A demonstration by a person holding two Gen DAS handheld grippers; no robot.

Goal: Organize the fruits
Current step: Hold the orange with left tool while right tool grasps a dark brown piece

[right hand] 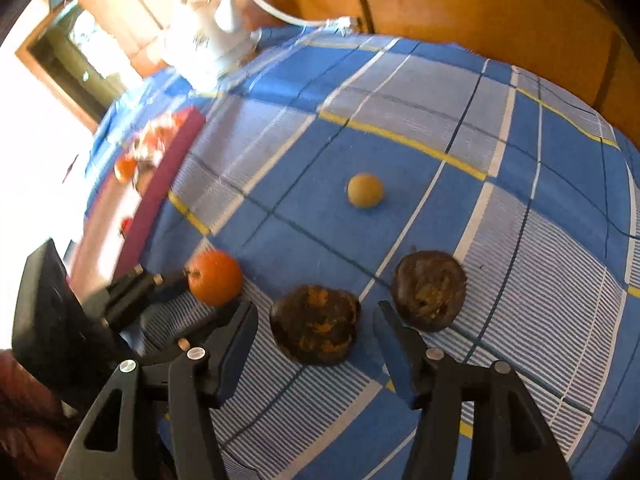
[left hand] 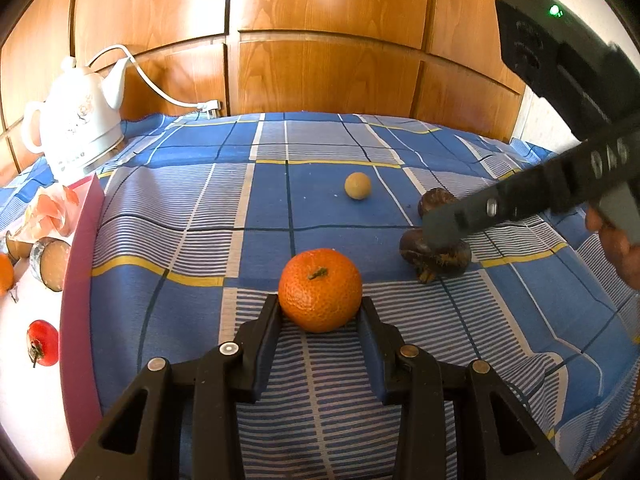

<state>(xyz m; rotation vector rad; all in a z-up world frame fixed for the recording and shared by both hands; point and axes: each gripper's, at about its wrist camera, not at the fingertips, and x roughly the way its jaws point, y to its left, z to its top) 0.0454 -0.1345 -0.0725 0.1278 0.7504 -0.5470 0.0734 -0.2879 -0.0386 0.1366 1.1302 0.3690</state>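
Wood-panelled cabinet doors (left hand: 320, 20) back a table spread with a blue checked cloth with white stripes and yellow lines (left hand: 192, 208).

Left tongs (left hand: 320, 312): the two black fingers stand on either side of a round orange tangerine with a small green stem (left hand: 320, 290), its sides right at the finger pads; whether they press it or only flank it cannot be told. The tangerine rests on the cloth.

Right tongs (right hand: 316, 320): the jaws are spread wide, hovering low over a dark brown, shrivelled half fruit with orange flecks (right hand: 315, 329), which lies on the cloth between the fingertips without touching them. A second dark brown shrivelled half fruit (right hand: 429, 290) lies just beyond the right fingertip. Ahead of these tongs, well apart from both halves, sits a small round yellowish fruit (right hand: 365, 190).

To the left of the left tongs is a white tray with a dark pink rim (left hand: 80, 280). It holds a small red fruit with a stem (left hand: 42, 343), a cut dark-skinned fruit with pale flesh (left hand: 51, 264) and part of another orange fruit (left hand: 5, 274) at the frame edge. Beyond the tray stands a white ceramic electric kettle with a floral print (left hand: 76, 120), its white cord (left hand: 160, 92) running along the back.
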